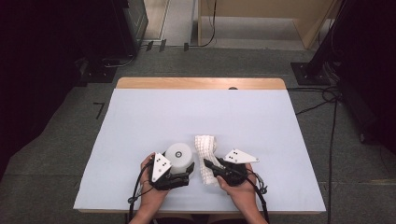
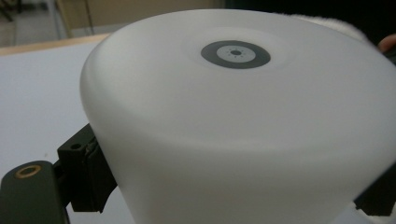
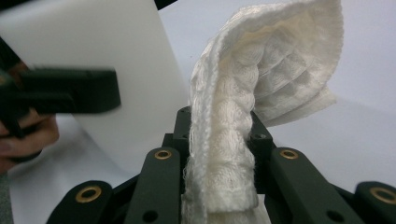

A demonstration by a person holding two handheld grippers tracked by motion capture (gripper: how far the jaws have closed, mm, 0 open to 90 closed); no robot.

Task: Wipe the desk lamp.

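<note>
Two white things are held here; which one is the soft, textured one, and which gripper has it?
The waffle-weave cloth, pinched in the right gripper. The left gripper holds the smooth, rigid white container instead.

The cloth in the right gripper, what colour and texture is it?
Off-white cloth with a waffle-like weave, clearest in the right gripper view.

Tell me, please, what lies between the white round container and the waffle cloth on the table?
Nothing: in the high view the white container and the waffle cloth stand side by side, with a narrow strip of bare table between.
</note>
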